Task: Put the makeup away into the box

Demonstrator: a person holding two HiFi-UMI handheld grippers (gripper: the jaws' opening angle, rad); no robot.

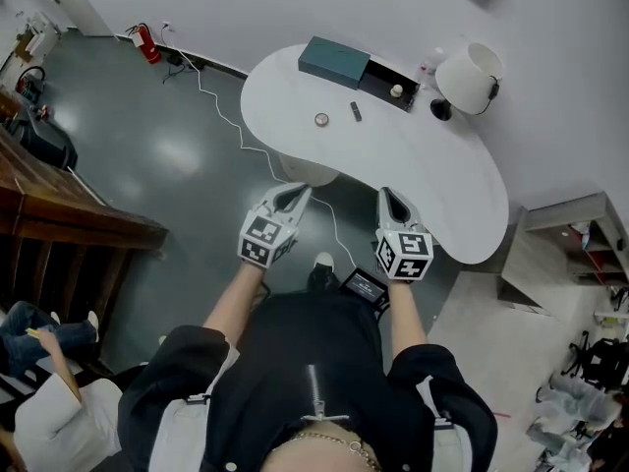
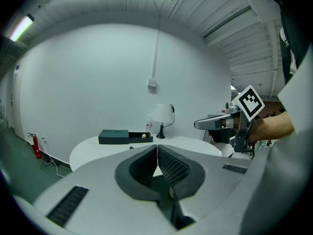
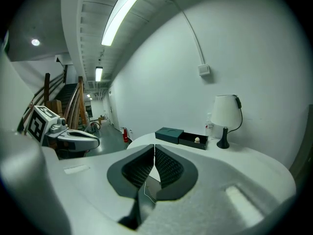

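Currently left gripper [image 1: 298,196] and right gripper [image 1: 389,197], both closed empty, hover at table's [image 1: 432,175] near edge; box [image 1: 334,62] sits at far edge.

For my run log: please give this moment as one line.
left tongs: shut, empty; right tongs: shut, empty; makeup: on table; box: drawer open

I read this as a bare studio or lab hall, not a home: glossy grey floor [image 1: 167,155], plain white walls, ceiling strip lights [image 3: 124,11], a red fire extinguisher [image 1: 148,45] by the wall, a wooden staircase [image 1: 69,219], open shelving [image 1: 575,239] with gear, and one curved white table [image 1: 432,185] carrying a lamp [image 1: 470,77].
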